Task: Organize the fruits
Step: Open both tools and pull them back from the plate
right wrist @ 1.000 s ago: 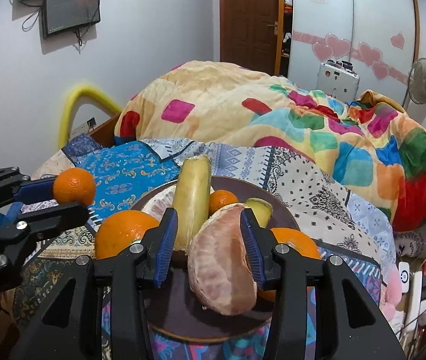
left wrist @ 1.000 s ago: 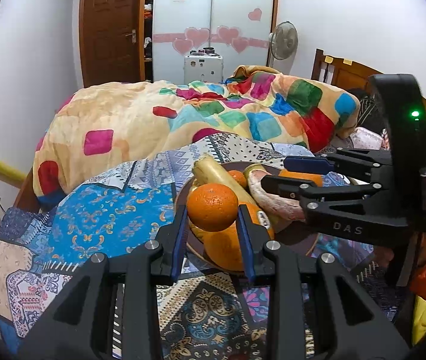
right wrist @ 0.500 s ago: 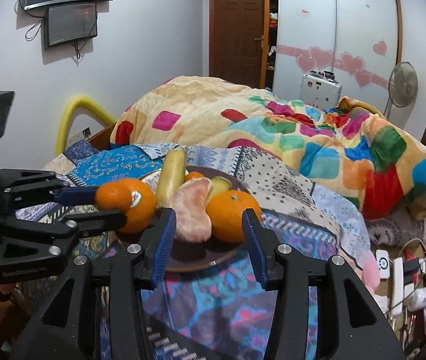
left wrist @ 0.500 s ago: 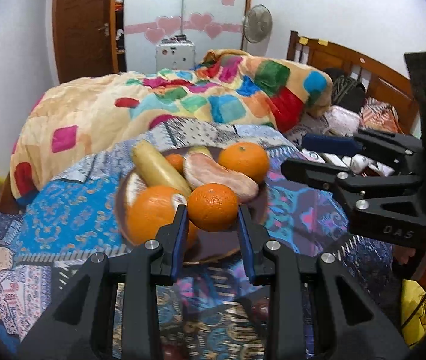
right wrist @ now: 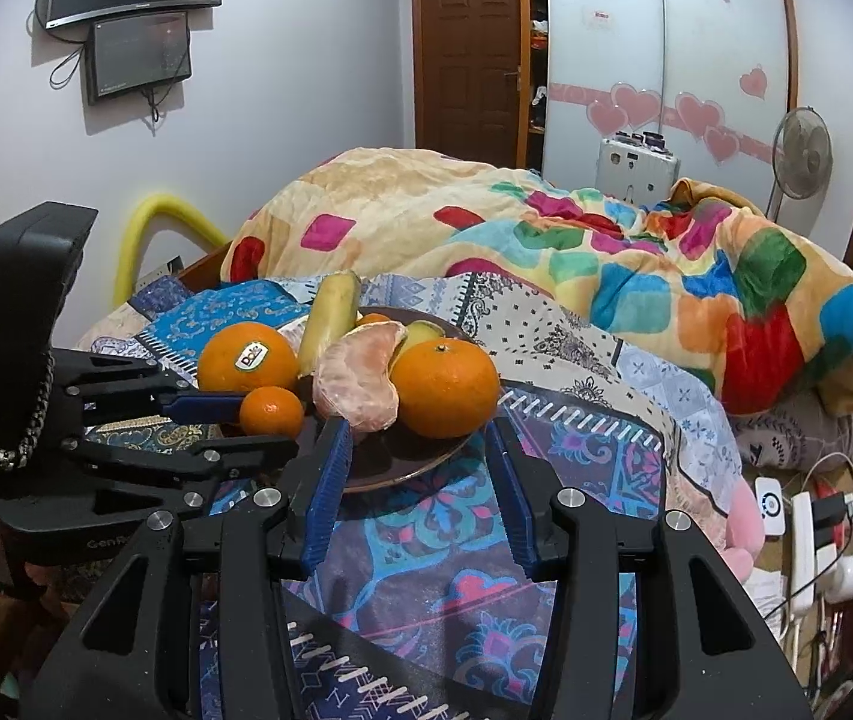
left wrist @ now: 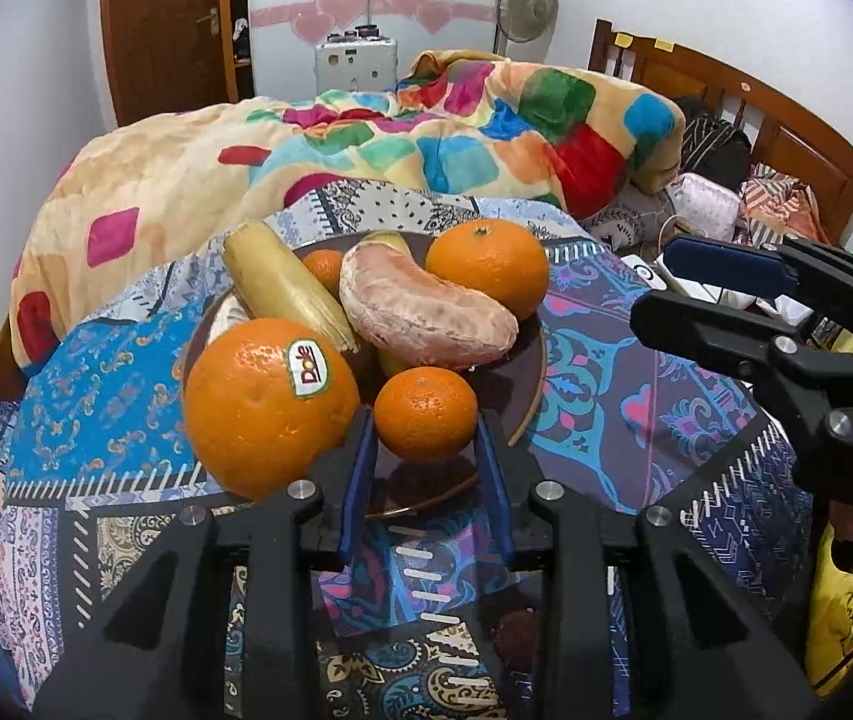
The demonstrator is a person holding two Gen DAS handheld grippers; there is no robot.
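Note:
My left gripper (left wrist: 425,438) is shut on a small orange (left wrist: 426,412) and holds it over the near part of a brown plate (left wrist: 525,384). The plate holds a large Dole-stickered orange (left wrist: 267,405), a peeled pomelo segment (left wrist: 426,315), a banana (left wrist: 282,288) and another orange (left wrist: 488,267). In the right wrist view the left gripper (right wrist: 228,426) holds the small orange (right wrist: 271,411) beside the plate (right wrist: 402,462). My right gripper (right wrist: 420,480) is open and empty, just short of the plate, and it also shows in the left wrist view (left wrist: 720,294).
The plate sits on a patterned blue and purple cloth (left wrist: 618,372) on a bed. A colourful patchwork blanket (right wrist: 606,252) is heaped behind. A wooden headboard (left wrist: 756,114), a power strip and cables (right wrist: 804,528) lie to the right. A yellow tube (right wrist: 144,234) stands at the left wall.
My right gripper let go of the pomelo segment onto the plate and drew back open. My left gripper carried the small orange to the right, over the plate's near part.

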